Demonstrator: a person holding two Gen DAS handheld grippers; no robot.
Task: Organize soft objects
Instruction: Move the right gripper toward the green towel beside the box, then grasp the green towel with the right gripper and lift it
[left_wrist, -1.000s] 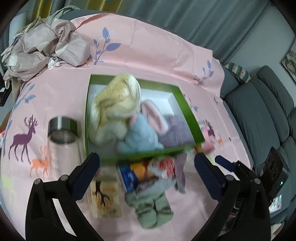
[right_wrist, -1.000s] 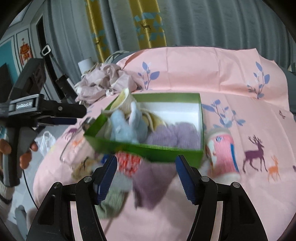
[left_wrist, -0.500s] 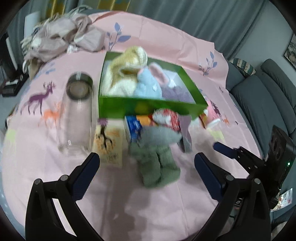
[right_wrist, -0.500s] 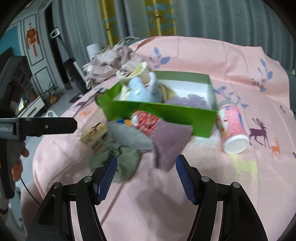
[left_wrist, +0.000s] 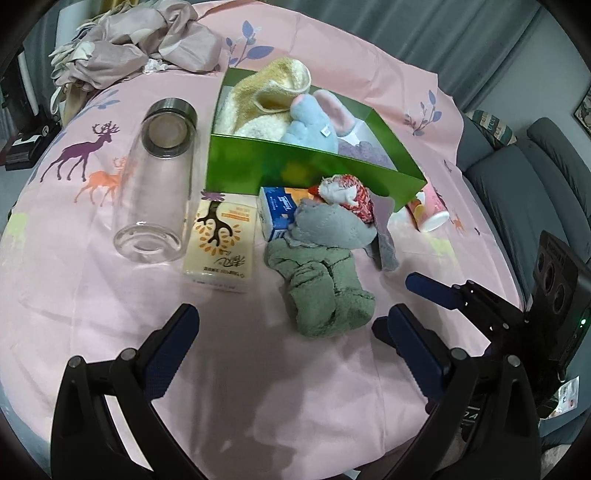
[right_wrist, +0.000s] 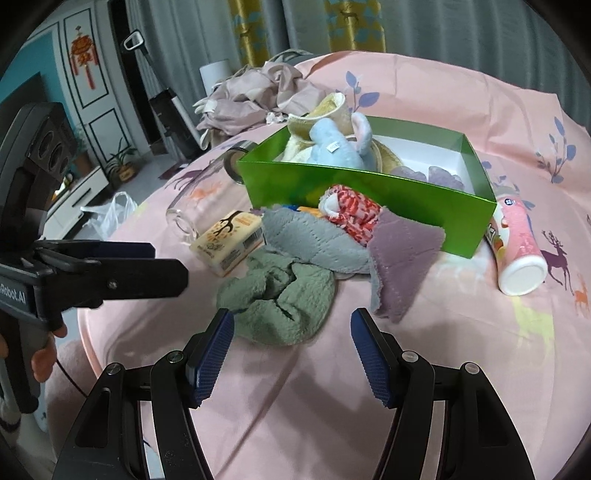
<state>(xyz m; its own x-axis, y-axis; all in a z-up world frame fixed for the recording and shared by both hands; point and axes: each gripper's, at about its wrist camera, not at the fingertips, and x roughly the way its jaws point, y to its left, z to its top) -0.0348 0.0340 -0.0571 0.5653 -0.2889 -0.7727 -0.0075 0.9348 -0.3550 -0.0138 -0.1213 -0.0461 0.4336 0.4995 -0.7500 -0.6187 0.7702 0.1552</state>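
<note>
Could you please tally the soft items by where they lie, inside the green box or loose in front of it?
In the box: 3, the yellow towel, blue plush and purple cloth.
Loose in front: 4, the green cloth, grey cloth, red sock and mauve cloth.
Total: 7

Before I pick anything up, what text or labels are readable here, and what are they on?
"Robot.AI": partial wording on the body of the left tool, start cut off.
"Tempo": blue tissue pack, likely; small print below unreadable.
Yellow tissue pack: tree logo, characters too blurred.
Pink can: print unreadable.
Blue plush toy: tag too small.
</note>
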